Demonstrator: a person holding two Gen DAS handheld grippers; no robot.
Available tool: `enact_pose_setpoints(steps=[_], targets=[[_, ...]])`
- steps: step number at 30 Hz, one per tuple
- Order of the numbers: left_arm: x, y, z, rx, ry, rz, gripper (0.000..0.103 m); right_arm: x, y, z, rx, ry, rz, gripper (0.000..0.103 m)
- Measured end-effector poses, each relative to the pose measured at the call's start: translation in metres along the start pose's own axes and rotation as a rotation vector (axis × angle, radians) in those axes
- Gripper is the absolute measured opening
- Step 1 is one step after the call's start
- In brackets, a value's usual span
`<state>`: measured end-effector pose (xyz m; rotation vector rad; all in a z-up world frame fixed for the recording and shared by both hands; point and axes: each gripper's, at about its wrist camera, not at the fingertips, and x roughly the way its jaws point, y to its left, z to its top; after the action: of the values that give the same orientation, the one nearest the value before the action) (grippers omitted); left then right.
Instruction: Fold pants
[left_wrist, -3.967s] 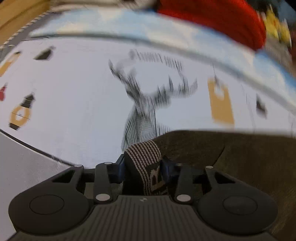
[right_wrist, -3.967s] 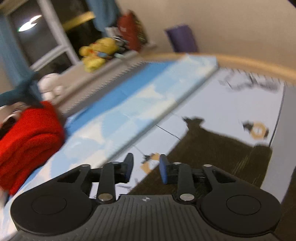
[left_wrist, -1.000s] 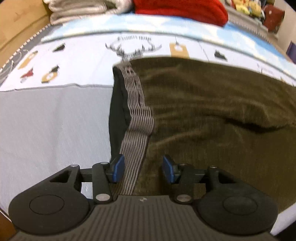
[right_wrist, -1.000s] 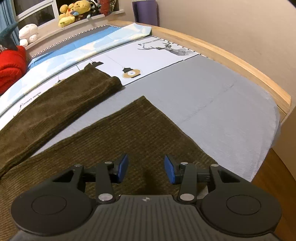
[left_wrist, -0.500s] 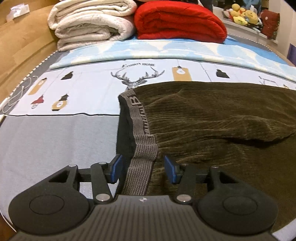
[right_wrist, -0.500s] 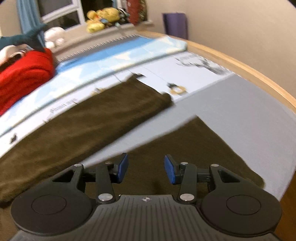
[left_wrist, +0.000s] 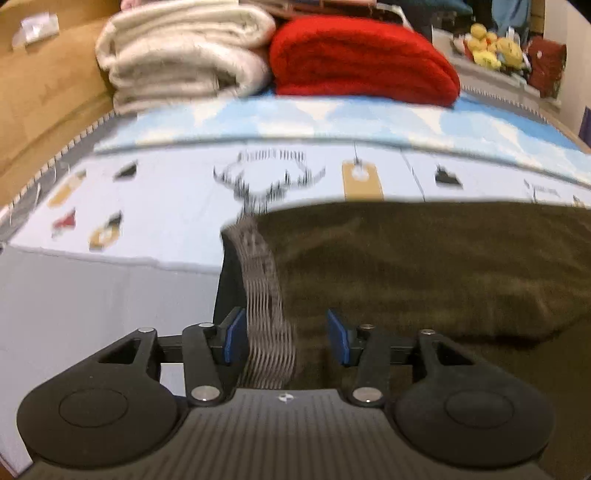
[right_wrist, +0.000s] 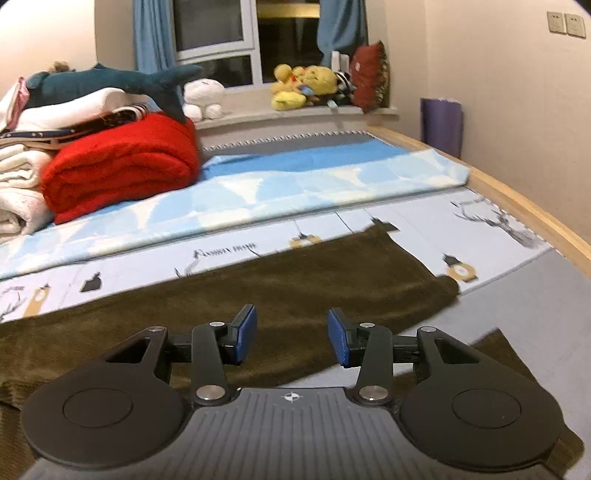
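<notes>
Pants (left_wrist: 424, 266) flat on bed (left_wrist: 92, 295), long axis left to right. Left gripper (left_wrist: 286, 336) over waistband (left_wrist: 264, 291), jaws apart, nothing clamped. Right gripper (right_wrist: 291, 336) agape, empty, above the legs; left nearer the waist.

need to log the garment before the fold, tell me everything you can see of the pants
The pants are dark olive-brown with a ribbed, corduroy-like nap, lying spread flat on the bed's printed sheet and grey cover. A grey striped elastic waistband with blurred lettering runs along the near left edge, a black lining showing beside it. The two legs lie apart, a strip of grey cover between them. The waistband sits between the open left claw pads, unpinched.
</notes>
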<state>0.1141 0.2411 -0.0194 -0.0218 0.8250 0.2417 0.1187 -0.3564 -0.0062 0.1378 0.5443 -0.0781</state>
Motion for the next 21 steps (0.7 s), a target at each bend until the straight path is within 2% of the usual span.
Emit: enact_pose_setpoints(steps=[3, 5, 7, 10, 16, 19, 21], targets=[[0.014, -0.008, 0.020, -0.009, -0.050, 0.030, 0.061, -0.003, 0.013, 0.004, -0.028, -0.046, 0.023, 0.044], [0.028, -0.013, 0.035, -0.022, -0.086, 0.042, 0.074, -0.004, 0.021, 0.007, -0.054, -0.060, 0.039, 0.044], [0.045, -0.016, 0.048, -0.035, -0.108, 0.021, 0.083, -0.005, 0.031, 0.008, -0.100, -0.065, 0.044, 0.045], [0.076, -0.025, 0.064, 0.016, -0.070, -0.073, 0.084, -0.005, 0.041, 0.010, -0.138, -0.054, 0.106, 0.049], [0.128, -0.049, 0.083, 0.161, -0.105, -0.063, 0.084, 0.003, 0.055, 0.012, -0.187, 0.004, 0.121, 0.051], [0.155, -0.056, 0.093, 0.197, -0.083, -0.025, 0.084, 0.005, 0.057, 0.010, -0.209, 0.020, 0.108, 0.051], [0.169, -0.056, 0.098, 0.228, -0.063, -0.038, 0.084, 0.008, 0.057, 0.011, -0.221, 0.034, 0.097, 0.051]])
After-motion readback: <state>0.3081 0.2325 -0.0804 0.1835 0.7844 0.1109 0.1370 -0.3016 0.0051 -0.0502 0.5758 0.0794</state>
